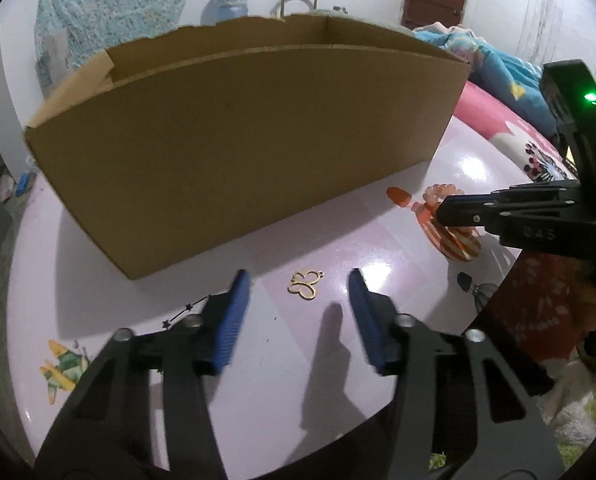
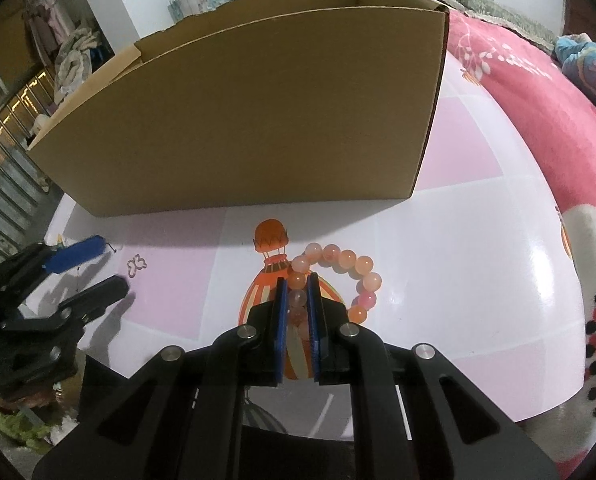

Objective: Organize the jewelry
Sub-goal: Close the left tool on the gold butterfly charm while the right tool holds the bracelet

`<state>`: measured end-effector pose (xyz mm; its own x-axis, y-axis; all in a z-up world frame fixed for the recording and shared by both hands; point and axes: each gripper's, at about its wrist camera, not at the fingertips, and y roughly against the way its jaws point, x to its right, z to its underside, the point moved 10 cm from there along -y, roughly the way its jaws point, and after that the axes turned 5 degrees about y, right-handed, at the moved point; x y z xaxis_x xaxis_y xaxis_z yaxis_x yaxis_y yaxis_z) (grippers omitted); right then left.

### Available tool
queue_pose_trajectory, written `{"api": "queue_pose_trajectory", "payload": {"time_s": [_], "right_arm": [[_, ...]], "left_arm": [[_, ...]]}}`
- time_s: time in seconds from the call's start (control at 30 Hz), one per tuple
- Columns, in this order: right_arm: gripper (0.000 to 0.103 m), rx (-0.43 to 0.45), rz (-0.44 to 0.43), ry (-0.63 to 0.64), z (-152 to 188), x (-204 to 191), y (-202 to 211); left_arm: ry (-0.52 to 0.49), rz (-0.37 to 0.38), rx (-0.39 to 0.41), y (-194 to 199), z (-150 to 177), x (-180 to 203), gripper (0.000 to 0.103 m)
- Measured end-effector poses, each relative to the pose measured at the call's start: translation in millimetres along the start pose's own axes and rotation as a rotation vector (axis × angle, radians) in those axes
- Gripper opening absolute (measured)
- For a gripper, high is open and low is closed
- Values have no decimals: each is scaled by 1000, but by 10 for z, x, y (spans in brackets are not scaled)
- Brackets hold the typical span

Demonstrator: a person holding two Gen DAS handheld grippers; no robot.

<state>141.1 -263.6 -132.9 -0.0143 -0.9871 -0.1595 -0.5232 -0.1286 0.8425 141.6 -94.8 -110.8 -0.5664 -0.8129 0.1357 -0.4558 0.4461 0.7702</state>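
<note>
A pale pink-and-white checked glossy tabletop (image 2: 458,240) with cartoon prints carries everything here. The largest thing on it is an open brown cardboard box (image 1: 237,152), standing upright with its long side wall facing both cameras; its inside floor is hidden from view.

Taking the box as landmark: the left gripper (image 1: 300,280), black with blue ribbed pads, hangs in front of the box's long wall toward its left part as the right wrist view shows it. Its fingers stand apart with nothing pressed between them. The right gripper (image 2: 298,288), of the same build, is in front of the box toward its right end, and its blue pads are clamped on a bracelet of round peach and pink beads (image 2: 346,272). The rest of the bead loop curves out to the right of the pads, lying over or just above an orange striped hot-air balloon print (image 2: 271,236) on the tabletop, a little way in front of the box.

Smallest is a thin gold butterfly-shaped pendant (image 1: 305,284), lying flat on the tabletop just in front of the box's near bottom edge, between the left gripper's open fingertips and touched by neither.
</note>
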Motion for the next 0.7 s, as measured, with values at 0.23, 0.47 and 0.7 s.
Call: {"api": "queue_pose_trajectory", "payload": {"time_s": [0.23, 0.47, 0.7], "right_arm": [[10, 7, -14, -8, 8, 4, 13], [10, 10, -22, -15, 8, 8, 15], [10, 12, -24, -18, 2, 18, 9]], "left_arm": [[-46, -9, -34, -81, -5, 1, 27], [-130, -33, -51, -98, 22, 85, 15], [-130, -24, -42, -112, 15, 143, 12]]}}
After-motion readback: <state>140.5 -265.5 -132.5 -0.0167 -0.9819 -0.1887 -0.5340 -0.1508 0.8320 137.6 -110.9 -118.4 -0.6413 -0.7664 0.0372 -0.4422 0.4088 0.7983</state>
